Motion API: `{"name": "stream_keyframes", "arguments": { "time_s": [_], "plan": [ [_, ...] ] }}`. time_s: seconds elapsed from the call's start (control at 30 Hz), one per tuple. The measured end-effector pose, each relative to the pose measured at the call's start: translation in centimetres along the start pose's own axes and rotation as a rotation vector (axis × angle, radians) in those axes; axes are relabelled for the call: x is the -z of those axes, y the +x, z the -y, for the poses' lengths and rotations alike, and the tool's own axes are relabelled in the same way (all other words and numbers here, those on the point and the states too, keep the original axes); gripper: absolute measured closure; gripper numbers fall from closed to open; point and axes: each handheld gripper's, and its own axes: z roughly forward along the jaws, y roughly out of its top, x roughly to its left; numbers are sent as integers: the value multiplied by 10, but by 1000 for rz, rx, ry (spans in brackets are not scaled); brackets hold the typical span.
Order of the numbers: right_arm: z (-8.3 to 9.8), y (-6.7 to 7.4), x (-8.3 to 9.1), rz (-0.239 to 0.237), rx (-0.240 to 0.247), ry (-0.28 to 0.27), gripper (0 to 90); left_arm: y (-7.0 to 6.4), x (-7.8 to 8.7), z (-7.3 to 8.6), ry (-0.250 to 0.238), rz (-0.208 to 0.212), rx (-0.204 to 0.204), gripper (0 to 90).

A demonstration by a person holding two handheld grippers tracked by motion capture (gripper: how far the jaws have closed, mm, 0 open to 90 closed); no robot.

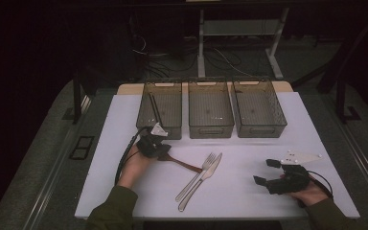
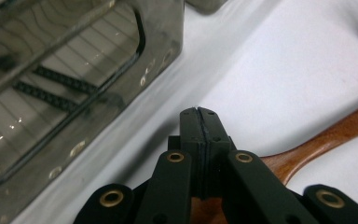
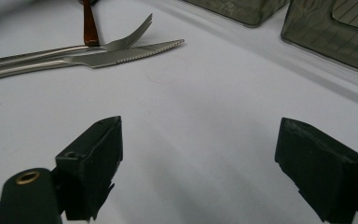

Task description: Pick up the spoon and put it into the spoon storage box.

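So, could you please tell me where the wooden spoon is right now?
In the high view the wooden spoon lies left of centre on the white table, its bowl under the shut left claw and its handle tip beside the fork.

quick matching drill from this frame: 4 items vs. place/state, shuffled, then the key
Items:
1. left hand-held gripper
2. right hand-held gripper
3. wooden spoon
4. fork

States:
A. jaws wide apart over bare white table
B. lies beside the knife, mid-table
C. jaws shut, tips near the left bin
D. brown handle passing under a gripper

Pairs: 1-C, 2-A, 3-D, 4-B
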Motion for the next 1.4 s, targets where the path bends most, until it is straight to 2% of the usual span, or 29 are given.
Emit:
{"name": "stream_keyframes", "arguments": {
  "time_s": [0.17, 0.57, 0.6, 0.7, 0.73, 0.9, 1.03, 1.17, 1.3, 1.4],
  "plan": [
    [0, 0, 0, 1, 0, -2, 153, -2, 7, 5, 24, 7, -2, 891],
    [0, 0, 1, 1, -2, -2, 154, -12, 26, 27, 39, 25, 10, 892],
    [0, 0, 1, 1, -1, -3, 153, -12, 28, 29, 39, 26, 1, 892],
    [0, 0, 0, 2, 1, -3, 153, -13, 31, 32, 37, 31, 6, 891],
    [0, 0, 0, 1, 0, -2, 153, -13, 30, 32, 22, 29, 14, 891],
    [0, 0, 1, 1, 1, -5, 154, -12, 35, 30, -11, 31, 6, 890],
    [0, 0, 1, 0, 0, -5, 153, -12, 43, 30, -61, 27, 33, 800],
    [-1, -1, 1, -4, -10, -9, 153, -14, 54, 31, -109, 30, 58, 658],
    [0, -2, 1, -10, -17, -13, 154, -18, 64, 39, -140, 37, 91, 499],
    [-1, -3, 2, -6, -23, -18, 154, -21, 71, 50, -162, 24, 110, 427]
  ]
}}
